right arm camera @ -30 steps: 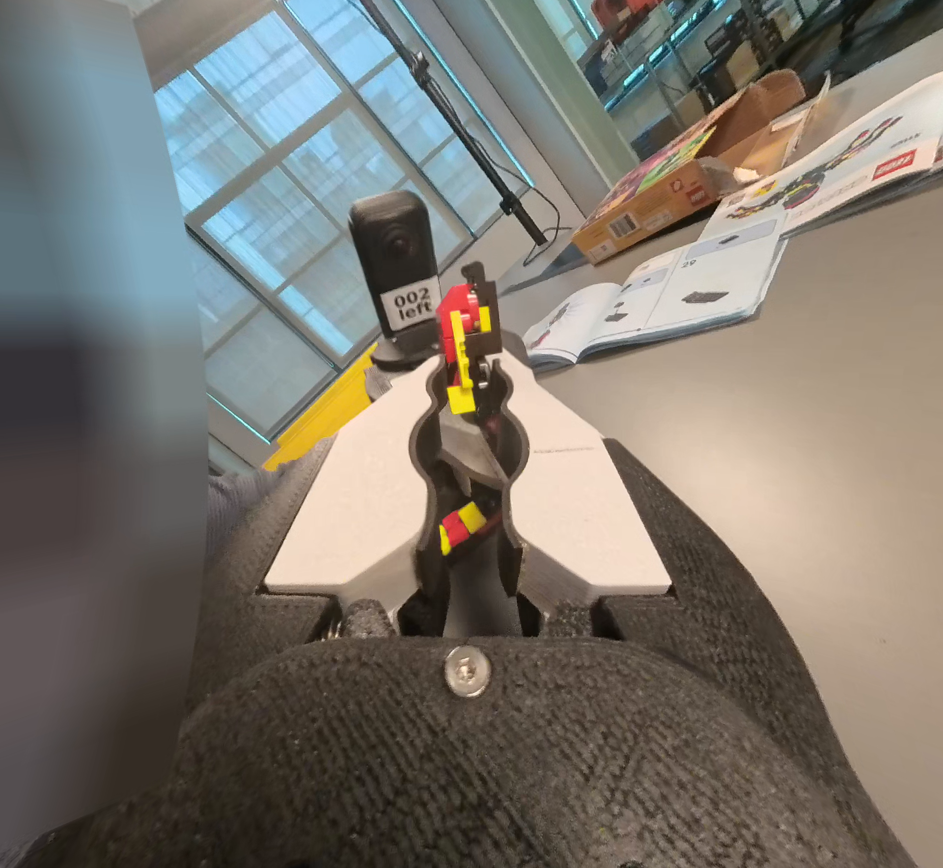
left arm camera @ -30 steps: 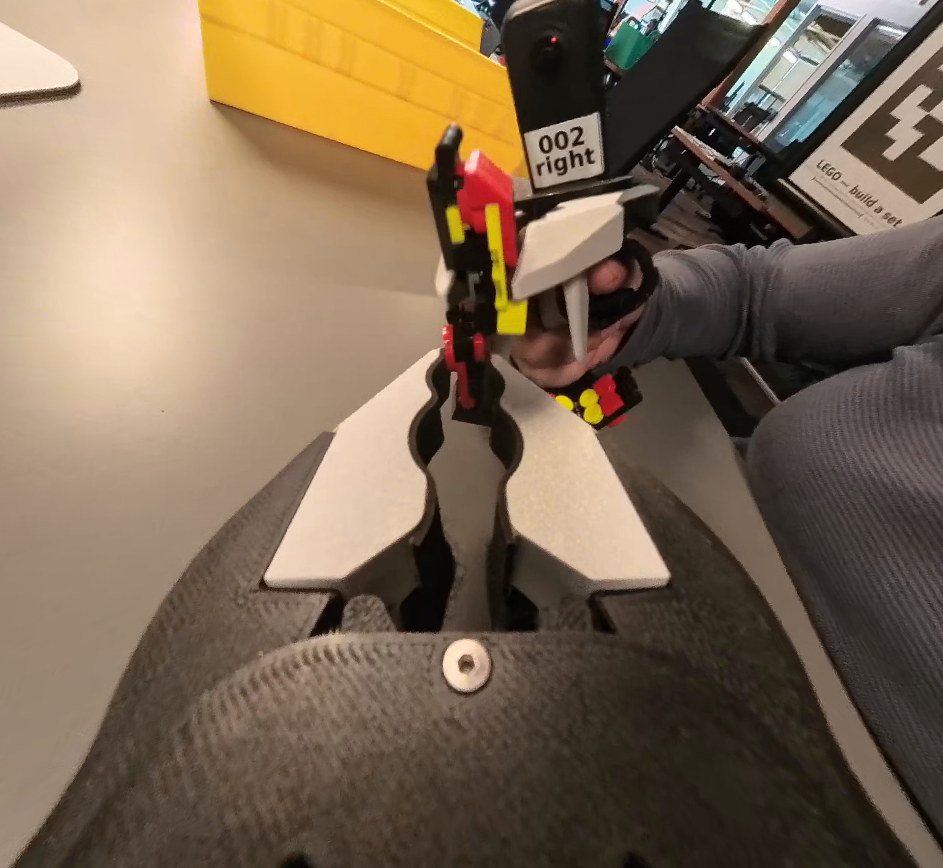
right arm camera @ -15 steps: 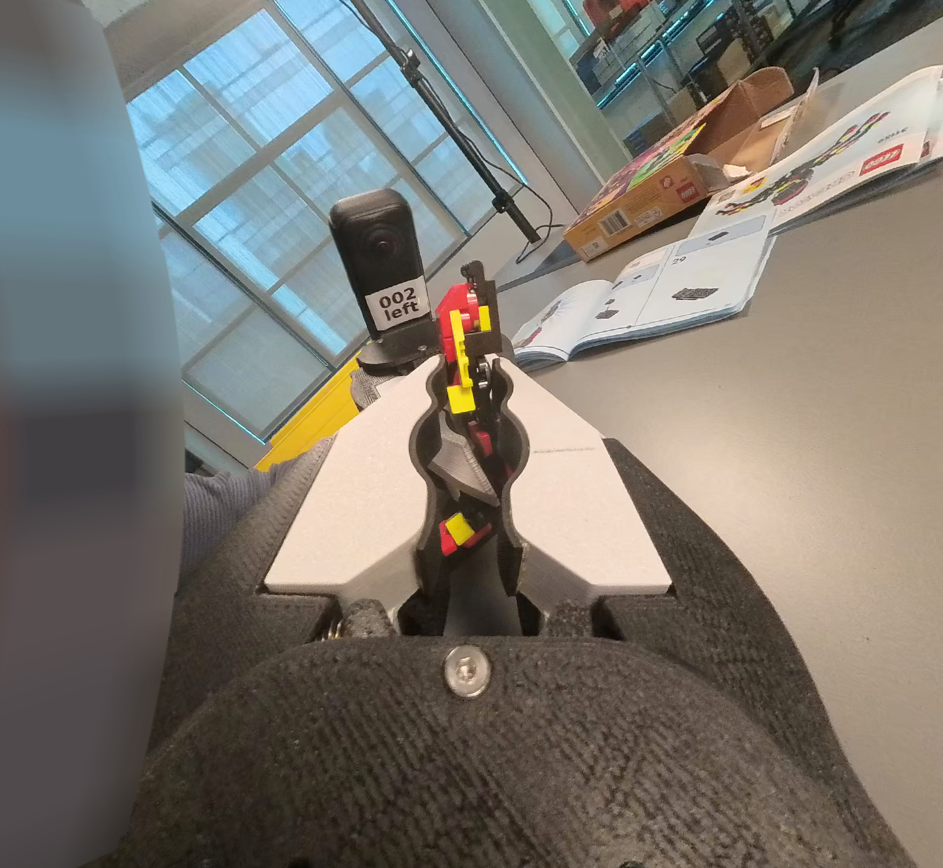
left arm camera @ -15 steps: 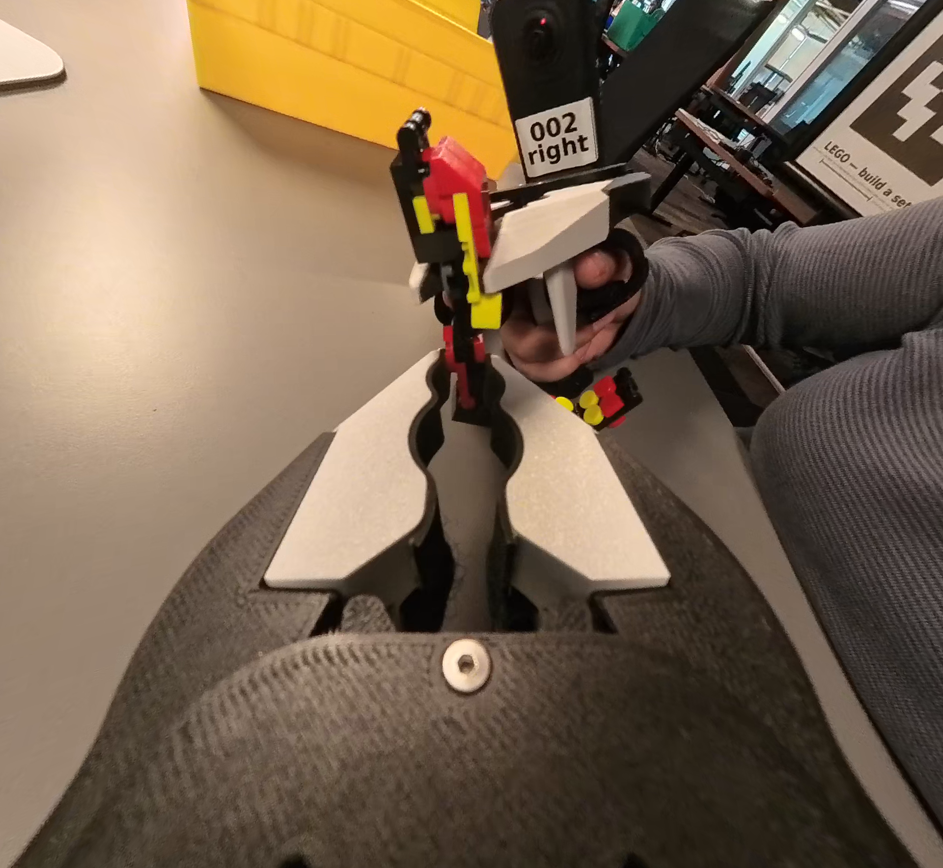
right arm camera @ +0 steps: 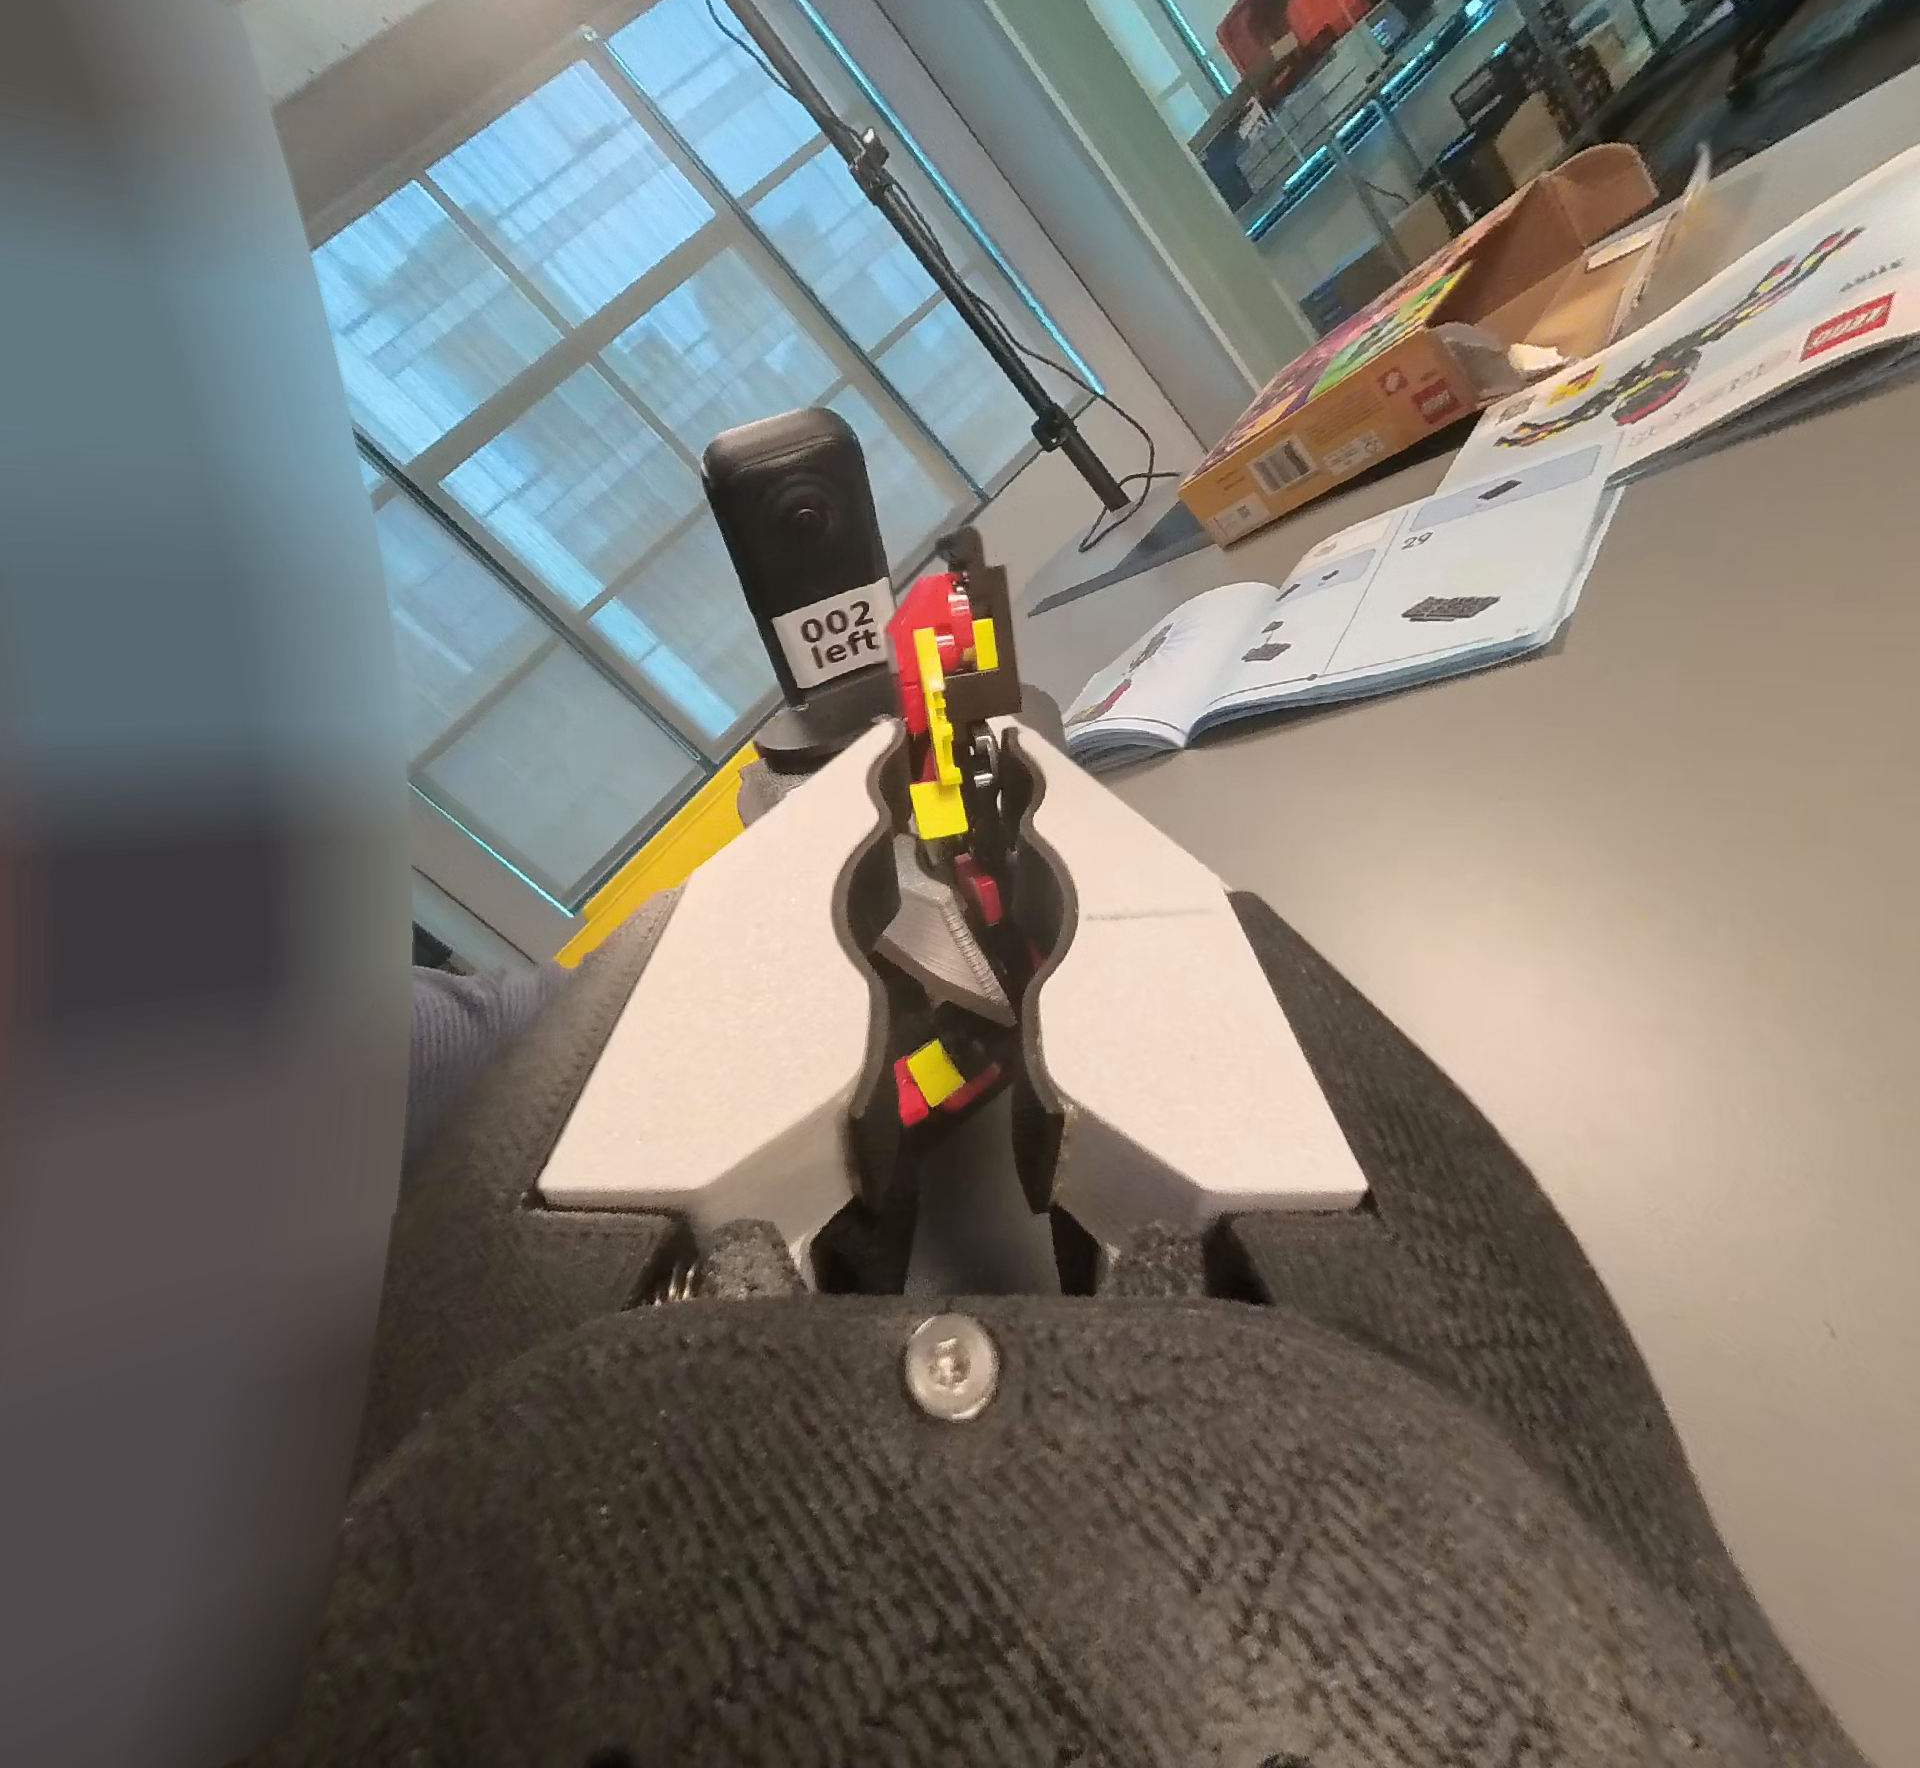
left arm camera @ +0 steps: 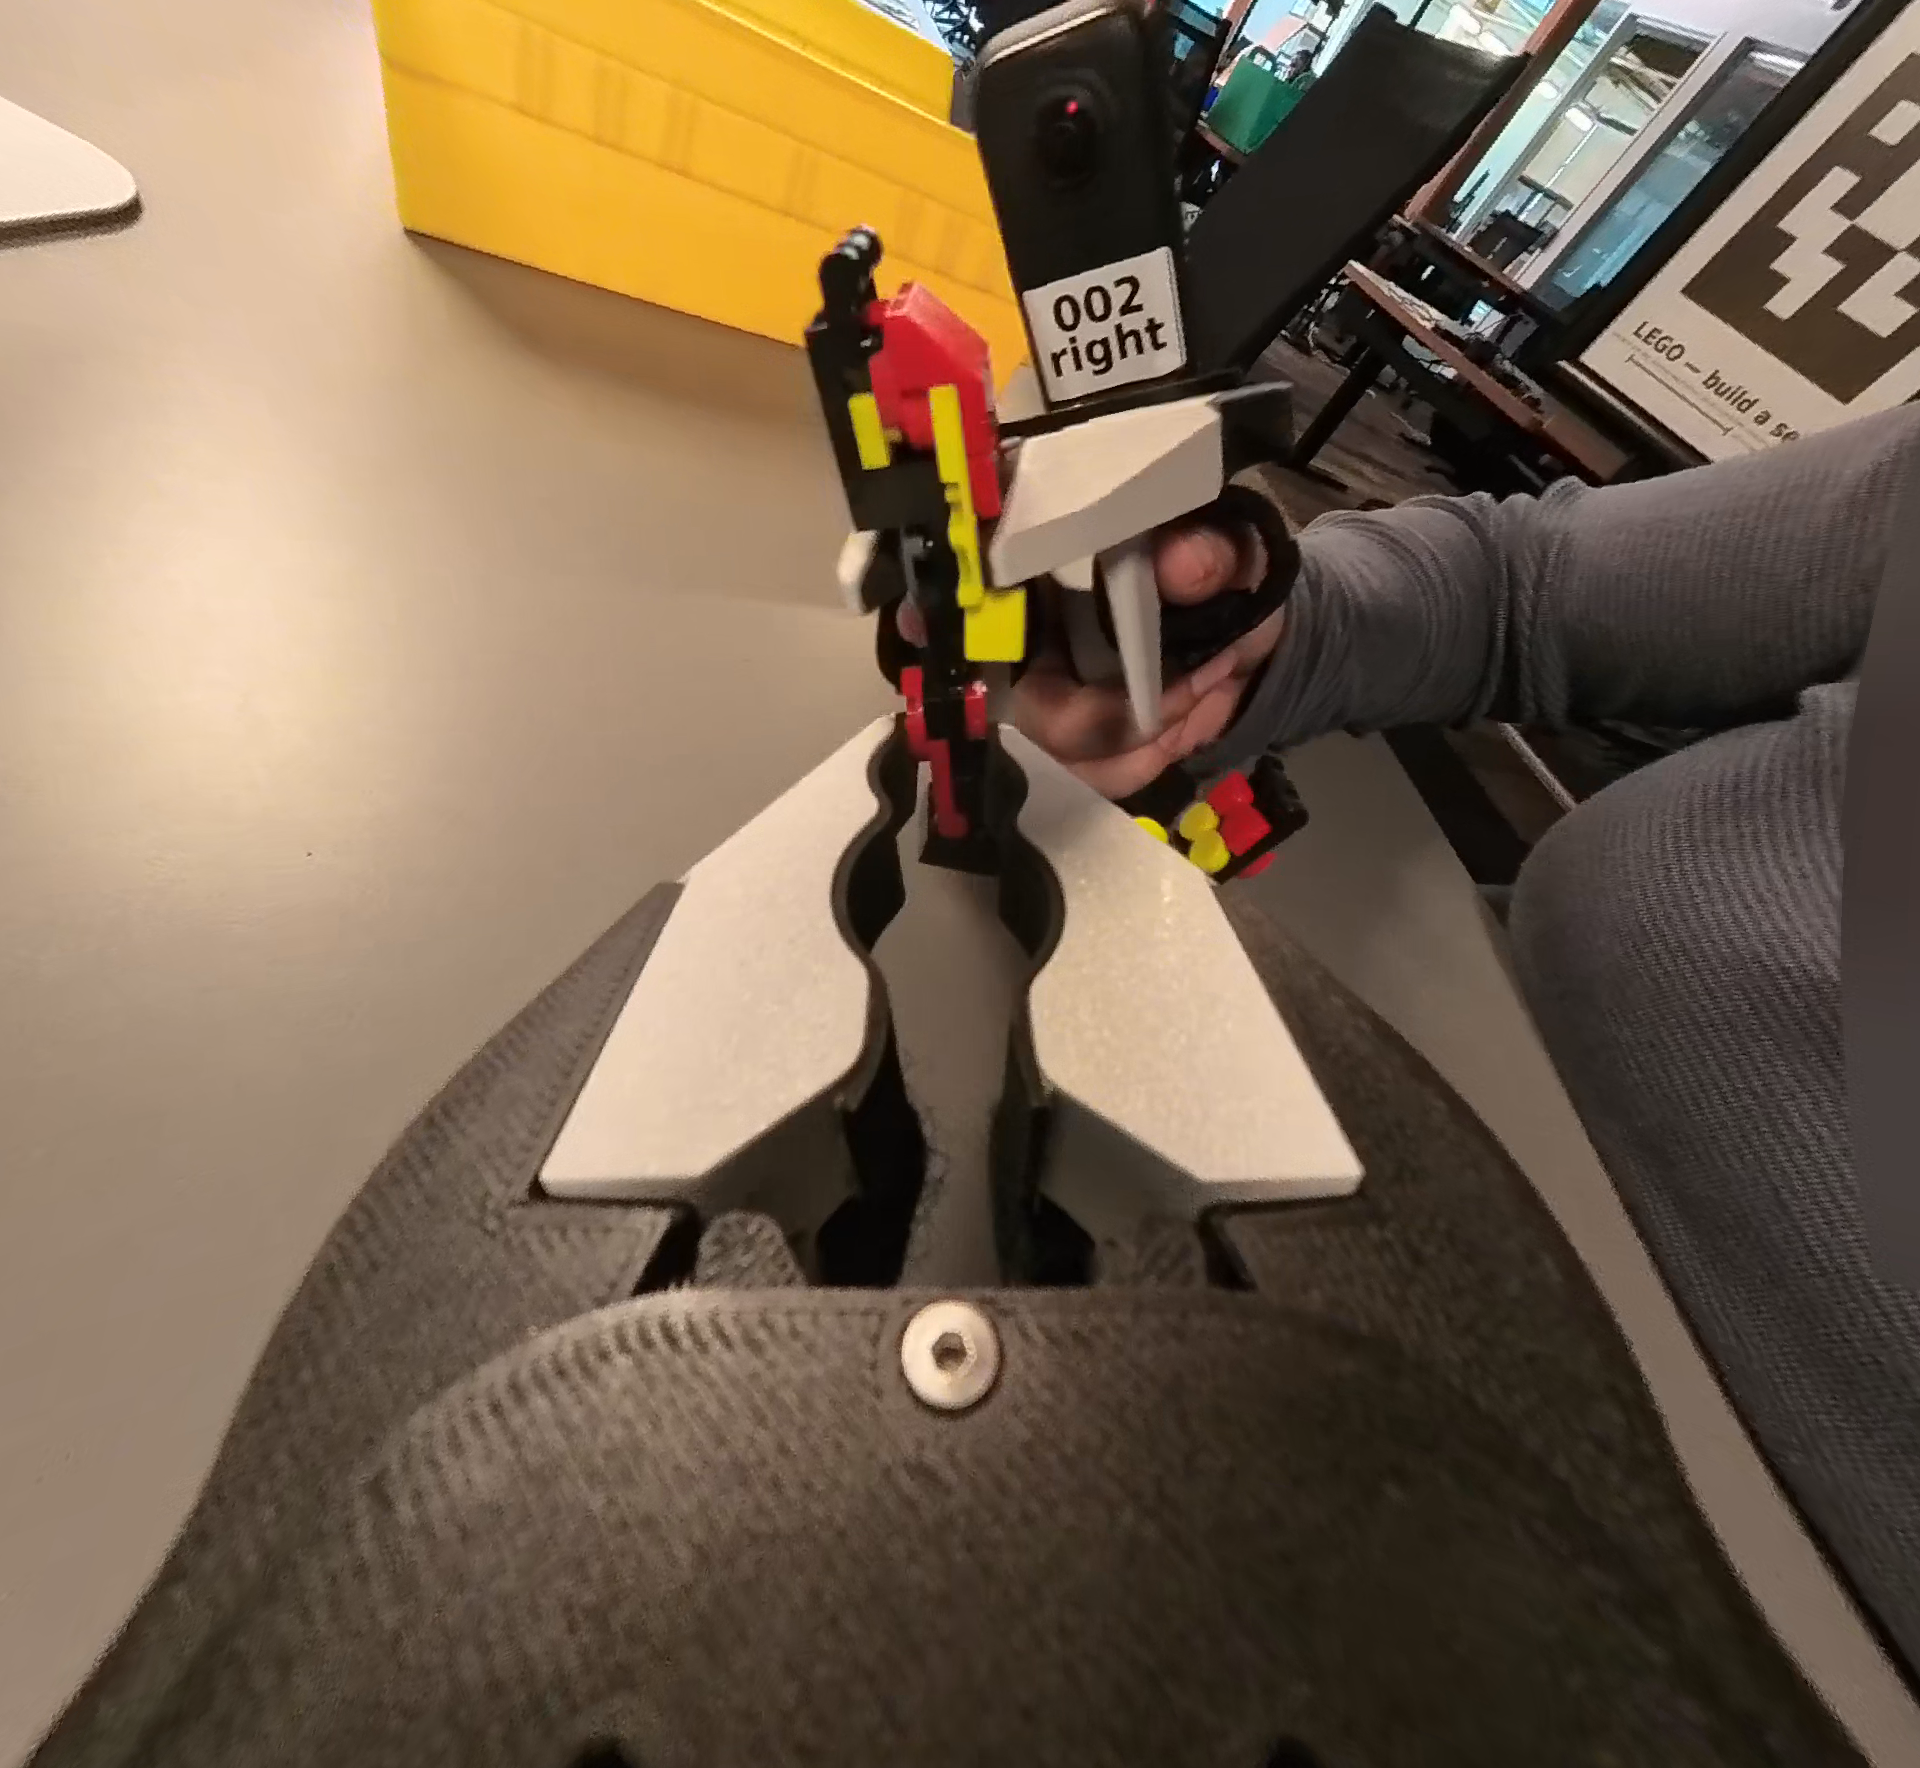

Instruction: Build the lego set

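A black, red and yellow lego model [left arm camera: 925, 451] stands upright in the air between both grippers. My left gripper [left arm camera: 951, 757] is shut on the model's lower end, a thin red and black limb. My right gripper [left arm camera: 935, 529] comes in from the right and is shut on the model's middle. In the right wrist view the model [right arm camera: 951, 669] sticks up between my right gripper's [right arm camera: 948, 739] tips. A small red, yellow and black lego piece [left arm camera: 1226, 819] shows below the hand that holds the right gripper; what holds it is hidden.
A yellow bin [left arm camera: 644, 87] stands on the grey table behind the model. An open instruction booklet [right arm camera: 1351, 617], a second booklet [right arm camera: 1714, 347] and an open lego box [right arm camera: 1351, 430] lie to the right. A person's grey sleeve [left arm camera: 1558, 606] reaches in from the right. The grippers' ends are close to 5 centimetres from one another.
Both grippers keep their hold on the model. The model and the right gripper have shifted slightly up and left in the left wrist view.
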Demonstrator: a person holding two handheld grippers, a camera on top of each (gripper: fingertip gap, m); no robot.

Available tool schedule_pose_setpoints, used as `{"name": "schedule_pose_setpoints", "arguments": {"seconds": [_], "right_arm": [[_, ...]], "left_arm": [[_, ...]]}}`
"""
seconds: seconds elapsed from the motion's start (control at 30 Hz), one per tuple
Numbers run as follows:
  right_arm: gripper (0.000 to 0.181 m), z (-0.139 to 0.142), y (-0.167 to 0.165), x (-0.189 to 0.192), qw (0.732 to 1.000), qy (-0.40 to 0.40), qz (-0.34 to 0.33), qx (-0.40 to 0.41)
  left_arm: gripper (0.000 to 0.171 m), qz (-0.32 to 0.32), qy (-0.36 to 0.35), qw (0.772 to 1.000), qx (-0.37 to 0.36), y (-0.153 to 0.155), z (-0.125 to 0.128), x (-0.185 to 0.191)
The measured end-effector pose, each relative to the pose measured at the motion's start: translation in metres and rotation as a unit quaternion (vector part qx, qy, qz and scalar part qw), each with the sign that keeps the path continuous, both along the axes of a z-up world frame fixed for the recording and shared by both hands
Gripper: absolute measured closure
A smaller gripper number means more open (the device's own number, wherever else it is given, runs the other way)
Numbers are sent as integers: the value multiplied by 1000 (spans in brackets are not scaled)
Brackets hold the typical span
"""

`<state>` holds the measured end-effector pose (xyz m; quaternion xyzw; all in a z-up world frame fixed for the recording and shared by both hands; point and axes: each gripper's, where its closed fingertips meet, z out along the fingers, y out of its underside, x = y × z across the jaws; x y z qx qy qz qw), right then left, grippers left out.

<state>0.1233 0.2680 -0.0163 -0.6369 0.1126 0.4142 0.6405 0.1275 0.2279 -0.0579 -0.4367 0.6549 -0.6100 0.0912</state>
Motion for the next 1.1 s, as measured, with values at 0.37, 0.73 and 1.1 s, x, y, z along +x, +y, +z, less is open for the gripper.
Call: {"name": "schedule_pose_setpoints", "arguments": {"seconds": [0.37, 0.73, 1.1], "right_arm": [[166, 5, 1, 0, 999, 10, -28, 21], [166, 4, 0, -4, 999, -40, -12, 22], [166, 4, 0, -4, 1000, -1, -7, 15]], "left_arm": [[161, 7, -11, 1000, -19, 1, 6, 0], [162, -12, -2, 999, -38, -2, 6, -3], [162, -18, 3, 998, -56, -2, 7, -4]]}}
